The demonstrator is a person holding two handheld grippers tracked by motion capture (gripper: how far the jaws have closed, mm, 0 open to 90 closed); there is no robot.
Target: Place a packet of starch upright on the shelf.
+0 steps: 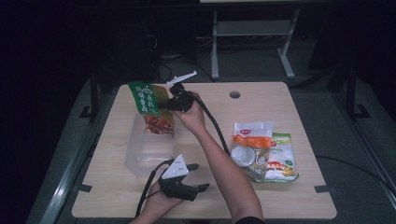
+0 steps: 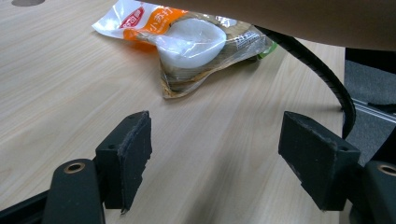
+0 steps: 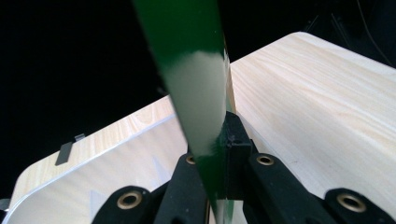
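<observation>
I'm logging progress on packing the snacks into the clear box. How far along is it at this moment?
Nothing looks packed yet: the clear box seems empty. In hand: the right gripper is shut on the green snack bag, held above the box. Left: lowering that bag in, then the orange-and-white packet and the green-and-white packet on the table. The left gripper is open, holding nothing.

A green snack bag (image 1: 150, 106) is held above a clear plastic box (image 1: 148, 150) by the right gripper (image 1: 173, 103), while the left gripper (image 1: 196, 177) is kept low near the table's (image 1: 280, 196) front edge, with two food packets (image 1: 261, 149) lying at the right.
</observation>
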